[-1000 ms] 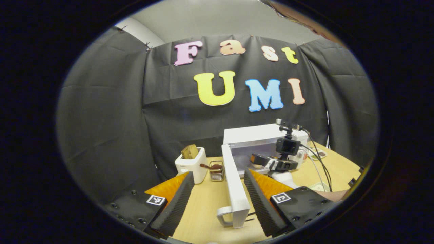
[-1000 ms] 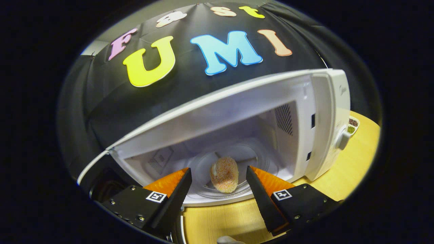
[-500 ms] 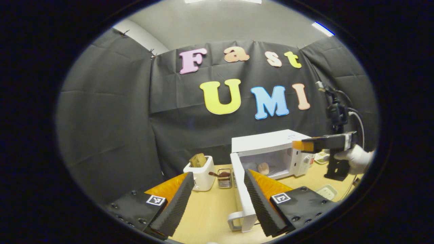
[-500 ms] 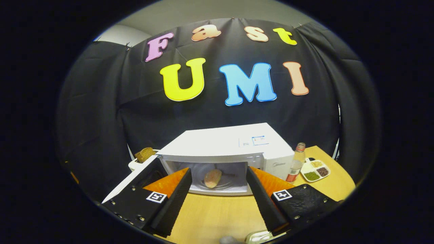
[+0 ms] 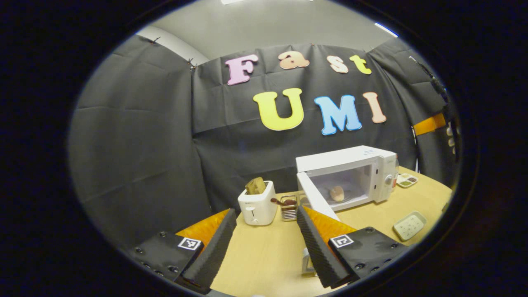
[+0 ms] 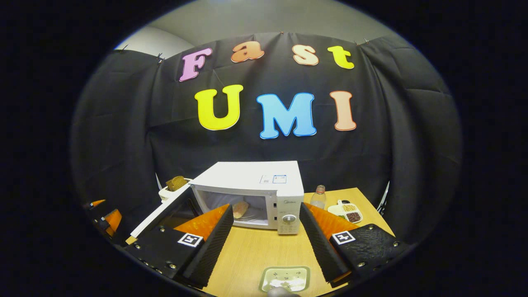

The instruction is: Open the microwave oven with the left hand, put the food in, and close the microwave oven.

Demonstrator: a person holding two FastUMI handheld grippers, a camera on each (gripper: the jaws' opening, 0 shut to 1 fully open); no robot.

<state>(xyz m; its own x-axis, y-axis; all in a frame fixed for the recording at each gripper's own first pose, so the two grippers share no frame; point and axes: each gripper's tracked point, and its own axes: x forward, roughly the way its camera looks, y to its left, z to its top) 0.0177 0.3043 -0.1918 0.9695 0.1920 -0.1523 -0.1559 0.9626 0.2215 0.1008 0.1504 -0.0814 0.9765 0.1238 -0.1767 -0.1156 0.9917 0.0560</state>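
The white microwave stands at the back of the wooden table with its door swung open toward me. A pale bread roll lies on the turntable inside. My left gripper is open and holds nothing; the door's front edge and handle sit just behind its right finger. In the right gripper view, the microwave is well ahead, the roll inside and the door open at the left. My right gripper is open, holding nothing, back from the oven.
A white toaster with a slice in it and a small wire rack stand left of the microwave. A pale green tray lies near the front edge. A bottle and a divided dish sit right of the oven.
My right gripper left the roll on the turntable, drew out of the oven and pulled back and up. The left gripper view moved back; the door now lies behind its right finger.
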